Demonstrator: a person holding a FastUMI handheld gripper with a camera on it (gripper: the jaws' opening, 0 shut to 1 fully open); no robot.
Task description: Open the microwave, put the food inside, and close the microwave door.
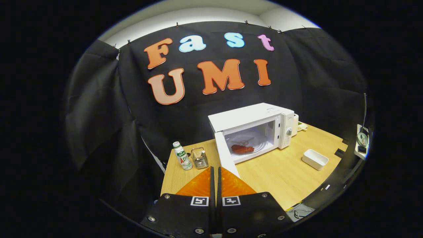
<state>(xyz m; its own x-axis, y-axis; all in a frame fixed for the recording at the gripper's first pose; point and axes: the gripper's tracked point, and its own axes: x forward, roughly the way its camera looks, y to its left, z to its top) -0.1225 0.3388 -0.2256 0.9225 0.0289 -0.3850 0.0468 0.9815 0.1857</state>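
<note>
Wooden table (281, 172) lies under the gripper (215, 172), fingers together, empty, near the microwave door (226, 155).

Open microwave door (225, 155) juts just ahead of the jaws — bare table (281, 172) right of it.

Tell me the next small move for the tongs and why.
Probably push the open white microwave door shut. The reddish food already lies on the glass plate inside the white microwave, and the tongs are shut, holding nothing, just short of the door's edge.
</note>
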